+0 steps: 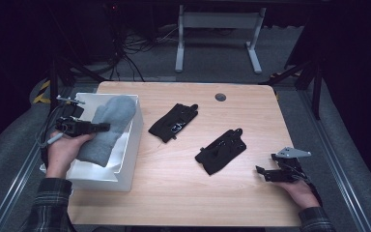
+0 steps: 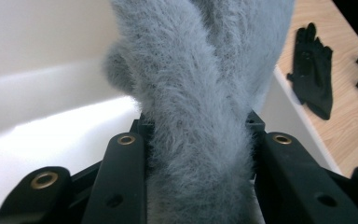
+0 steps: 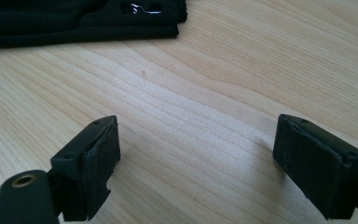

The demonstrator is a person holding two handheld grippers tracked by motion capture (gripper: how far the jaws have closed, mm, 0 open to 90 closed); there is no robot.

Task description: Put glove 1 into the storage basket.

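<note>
Left claw (image 1: 107,127) is clamped on the fluffy grey mitten (image 1: 107,129), which hangs over the white bin (image 1: 128,164) at the tabletop's (image 1: 183,193) left edge. Lower until the mitten settles inside, then release cleanly. Right claw (image 3: 196,163) rests apart and empty near a black glove (image 1: 221,151).

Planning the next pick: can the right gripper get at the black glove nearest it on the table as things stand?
Probably yes. The right gripper is open and empty, and bare table lies between it and the nearer black glove, which lies flat with nothing on it.
</note>
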